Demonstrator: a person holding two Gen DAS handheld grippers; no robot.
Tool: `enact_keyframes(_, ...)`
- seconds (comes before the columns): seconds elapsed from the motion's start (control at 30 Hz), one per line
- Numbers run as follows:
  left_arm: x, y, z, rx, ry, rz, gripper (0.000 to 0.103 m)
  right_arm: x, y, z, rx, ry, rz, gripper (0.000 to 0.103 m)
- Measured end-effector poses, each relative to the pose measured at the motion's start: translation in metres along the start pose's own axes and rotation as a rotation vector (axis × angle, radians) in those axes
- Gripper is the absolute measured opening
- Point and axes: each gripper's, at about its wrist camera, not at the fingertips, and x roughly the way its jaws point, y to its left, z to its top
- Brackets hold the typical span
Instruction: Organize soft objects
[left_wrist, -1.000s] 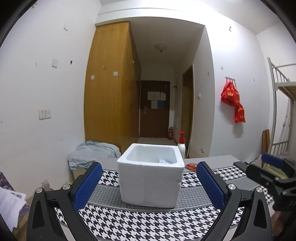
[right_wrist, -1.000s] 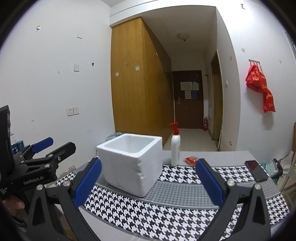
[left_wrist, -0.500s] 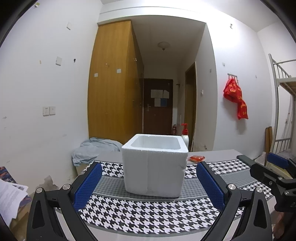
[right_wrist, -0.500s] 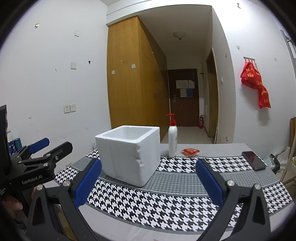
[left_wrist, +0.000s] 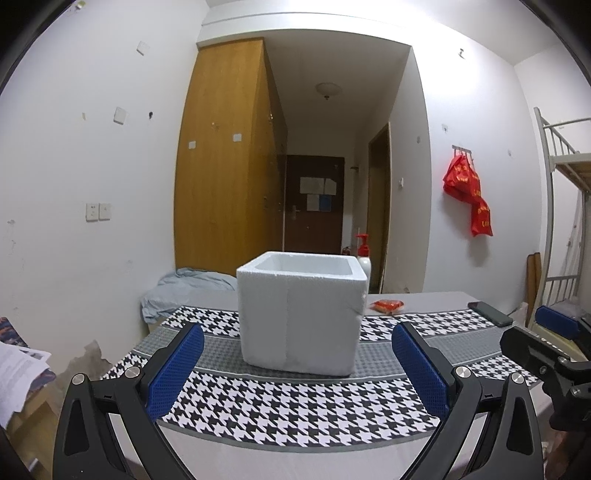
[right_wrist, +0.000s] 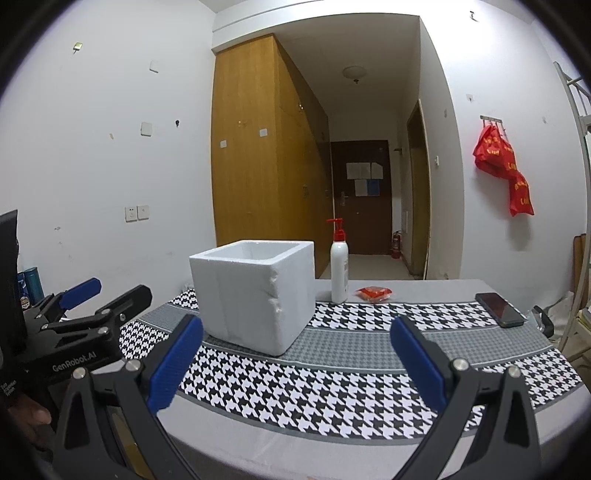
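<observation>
Since both the left gripper (left_wrist: 297, 367) and right gripper (right_wrist: 295, 360) gape empty, the red packet (right_wrist: 373, 292), right of centre on the tabletop (right_wrist: 424, 291) beyond the foam box (right_wrist: 255, 291), looks light, crinkly and slippery; pinch its middle.

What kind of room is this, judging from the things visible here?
Probably a dormitory room: a metal bunk bed stands at the right, a tall wooden wardrobe lines the entry hall, and a table holds everyday items.
</observation>
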Motion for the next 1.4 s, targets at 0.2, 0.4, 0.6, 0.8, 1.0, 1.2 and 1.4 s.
enact_keyframes(0.2, -0.004, -0.001, -0.005, 0.003, 0.007, -0.002, 0.102, -0.005, -0.001, -0.006, 0.012, -0.001, -0.004, 0.103)
enact_keyframes(0.4, -0.016, -0.003, -0.006, 0.011, -0.006, -0.011, 0.102, -0.011, 0.0, -0.009, 0.014, 0.006, -0.012, 0.103)
enact_keyframes(0.6, -0.026, -0.006, -0.007, 0.026, -0.015, -0.016, 0.102, -0.02, 0.003, -0.012, 0.007, -0.005, -0.013, 0.103)
enact_keyframes(0.8, -0.037, -0.006, -0.008, 0.035, -0.022, -0.022, 0.102, -0.03, 0.006, -0.016, 0.008, -0.011, -0.017, 0.103)
enact_keyframes(1.0, -0.054, -0.005, -0.01, 0.04, -0.044, -0.029, 0.102, -0.045, 0.013, -0.018, -0.008, -0.023, -0.022, 0.103)
enact_keyframes(1.2, -0.072, -0.008, -0.013, 0.06, -0.065, -0.029, 0.102, -0.056, 0.019, -0.02, -0.016, -0.031, -0.021, 0.103)
enact_keyframes(1.4, -0.076, -0.007, -0.015, 0.071, -0.059, -0.024, 0.102, -0.062, 0.024, -0.024, -0.026, -0.041, -0.009, 0.103)
